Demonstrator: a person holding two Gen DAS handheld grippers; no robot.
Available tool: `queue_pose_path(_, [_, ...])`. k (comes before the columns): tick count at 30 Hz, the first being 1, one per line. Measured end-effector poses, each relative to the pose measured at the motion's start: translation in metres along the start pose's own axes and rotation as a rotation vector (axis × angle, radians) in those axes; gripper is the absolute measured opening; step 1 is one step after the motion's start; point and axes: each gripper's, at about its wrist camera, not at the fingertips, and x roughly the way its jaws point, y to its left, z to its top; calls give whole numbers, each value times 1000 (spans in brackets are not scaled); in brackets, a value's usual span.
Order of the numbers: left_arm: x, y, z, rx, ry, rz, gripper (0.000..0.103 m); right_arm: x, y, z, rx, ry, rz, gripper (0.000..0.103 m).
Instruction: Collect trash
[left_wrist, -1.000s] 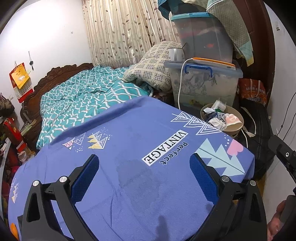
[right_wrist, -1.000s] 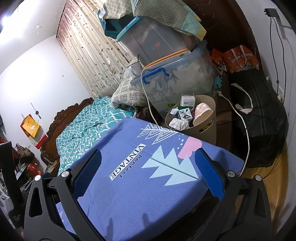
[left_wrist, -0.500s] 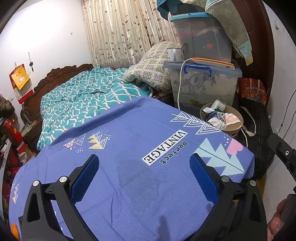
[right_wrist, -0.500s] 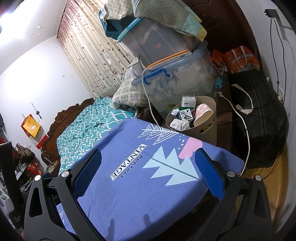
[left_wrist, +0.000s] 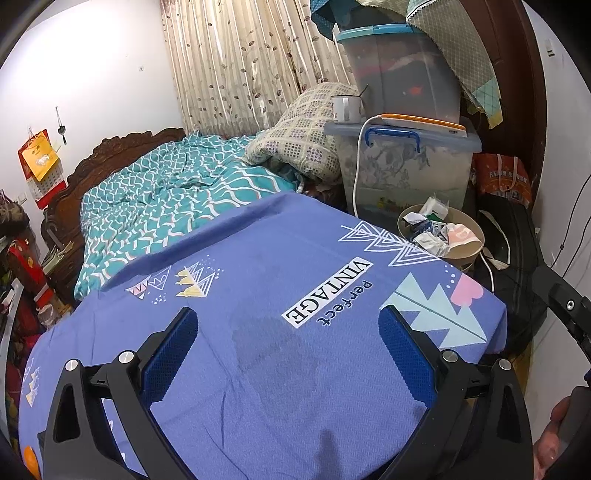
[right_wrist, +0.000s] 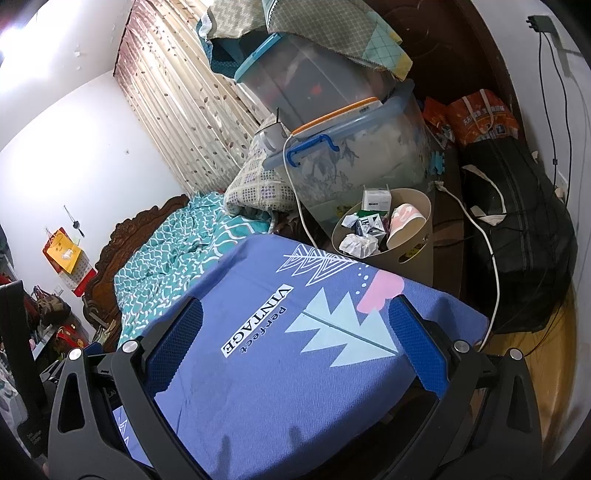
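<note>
A beige round trash bin stands beyond the far right corner of the blue cloth-covered table. It holds crumpled paper, small boxes and a pink paper cup. The bin shows in the left wrist view too. My left gripper is open and empty above the cloth. My right gripper is open and empty above the cloth, nearer the bin.
Stacked clear storage boxes with a white mug and a white cable stand behind the bin. A black bag lies right of it. A bed with a teal quilt lies to the left.
Both grippers have drifted only slightly; the view shifts a little. Both stay open and empty.
</note>
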Motion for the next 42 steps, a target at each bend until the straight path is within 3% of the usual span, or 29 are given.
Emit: queue_pose_path(42, [2,-4,-5,34,7,-12,95,-2,-2,-7,3,1,-2,100])
